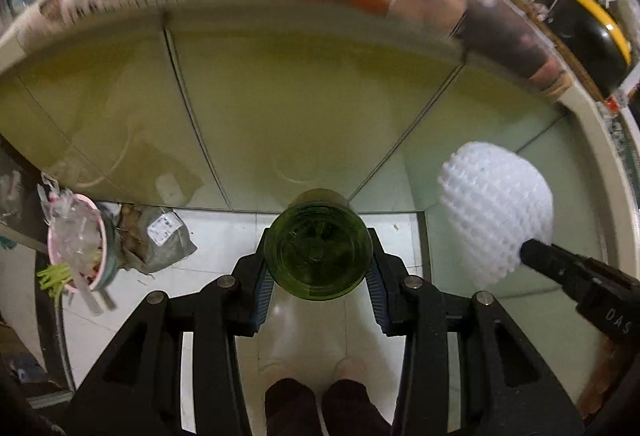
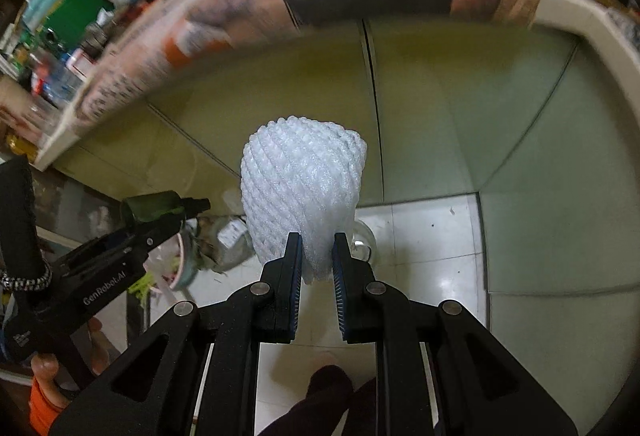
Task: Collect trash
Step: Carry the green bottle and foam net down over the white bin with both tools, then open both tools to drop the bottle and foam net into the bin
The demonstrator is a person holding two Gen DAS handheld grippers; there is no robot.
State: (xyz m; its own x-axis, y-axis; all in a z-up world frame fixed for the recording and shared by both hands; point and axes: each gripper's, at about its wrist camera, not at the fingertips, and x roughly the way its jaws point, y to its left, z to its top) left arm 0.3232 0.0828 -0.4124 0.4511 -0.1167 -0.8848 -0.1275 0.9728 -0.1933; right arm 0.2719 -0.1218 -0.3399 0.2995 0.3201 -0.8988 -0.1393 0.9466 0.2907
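the green glass bottle (image 1: 319, 245) sat squarely between the two fingers of the left gripper (image 1: 319, 268), seen end-on in the left wrist view so that its round base faced the camera and its body ran forward away from it. both blue-ribbed pads pressed against its sides, one on each flank, and the fingers were closed around it at about the bottle's own width. from the right wrist view the same bottle (image 2: 154, 207) lay roughly level in that gripper (image 2: 160, 220), held above the floor.

the white foam net sleeve (image 2: 304, 192) stood up from between the fingers of the right gripper (image 2: 317, 264). its lower end was pinched between the two pads, which stood close together with only the squeezed foam between them, while the wider upper part bulged out beyond the fingertips. in the left wrist view the sleeve (image 1: 496, 214) hung to the right of the bottle, well apart from it, with the right gripper's black fingertip (image 1: 538, 254) closed on its lower edge.

both held things hovered over a pale tiled floor (image 1: 224, 232) in front of greenish cabinet doors (image 1: 304, 104). a pink bin (image 1: 78, 242) stuffed with clear plastic and scraps stood low on the left, and a crumpled grey bag (image 1: 162, 238) lay just beside it on the floor. the counter edge above was blurred.
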